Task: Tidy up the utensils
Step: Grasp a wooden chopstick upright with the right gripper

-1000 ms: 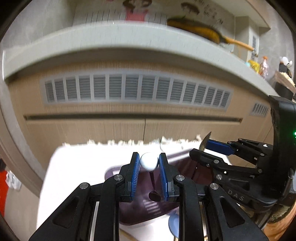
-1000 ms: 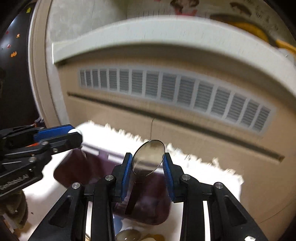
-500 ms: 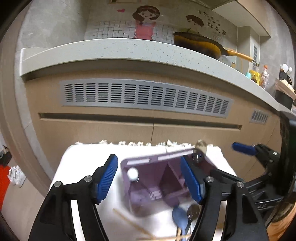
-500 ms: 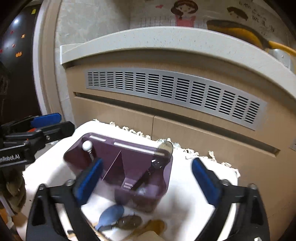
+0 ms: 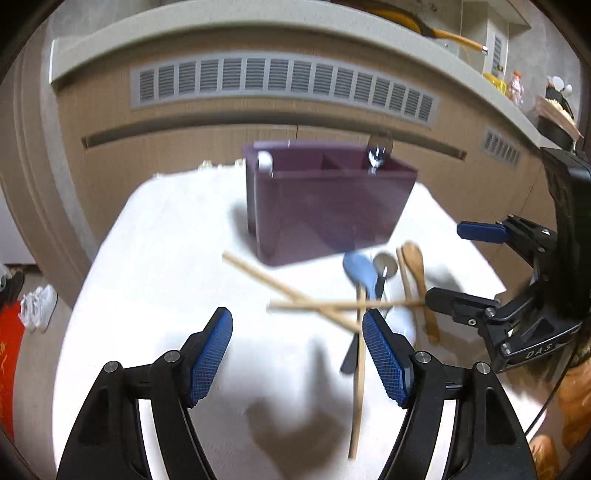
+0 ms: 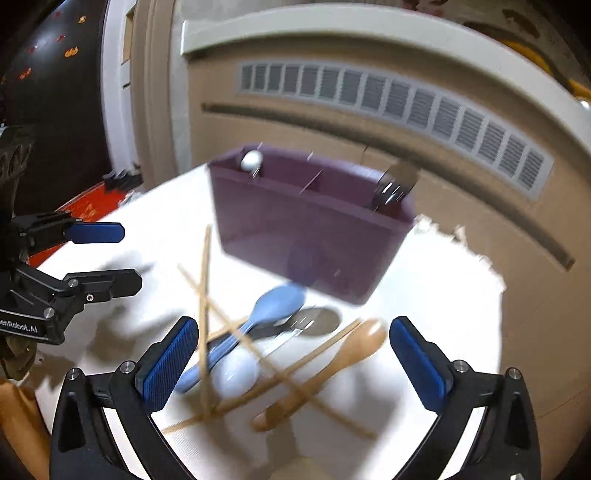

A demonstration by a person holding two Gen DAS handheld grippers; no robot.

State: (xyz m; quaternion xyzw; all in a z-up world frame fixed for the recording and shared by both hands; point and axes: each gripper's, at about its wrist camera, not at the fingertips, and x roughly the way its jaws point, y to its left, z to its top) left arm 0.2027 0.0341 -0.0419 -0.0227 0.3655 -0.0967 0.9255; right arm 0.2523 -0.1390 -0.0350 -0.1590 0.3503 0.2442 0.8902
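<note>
A purple divided utensil holder [image 5: 325, 206] [image 6: 310, 229] stands on the white cloth. A white ball-topped utensil [image 5: 264, 161] [image 6: 251, 159] stands in its left compartment, a metal spoon [image 5: 379, 147] [image 6: 397, 182] in its right. In front lie a blue spoon [image 5: 359, 271] [image 6: 275, 304], a metal spoon [image 6: 314, 322], a wooden spoon [image 5: 415, 264] [image 6: 343, 360], a white spoon [image 6: 234, 374] and several wooden chopsticks [image 5: 291, 291] [image 6: 203, 325]. My left gripper [image 5: 297, 354] is open and empty above the cloth. My right gripper [image 6: 293, 363] is open and empty over the loose pile.
The white-clothed table [image 5: 155, 295] ends at a fringed far edge, close to a wooden cabinet with a grey vent [image 5: 280, 83]. A counter above holds a pan [image 5: 424, 26]. White shoes [image 5: 38, 306] lie on the floor at left.
Both grippers let go of their utensils into the holder, opened wide, then pulled back and tilted down over the loose utensils.
</note>
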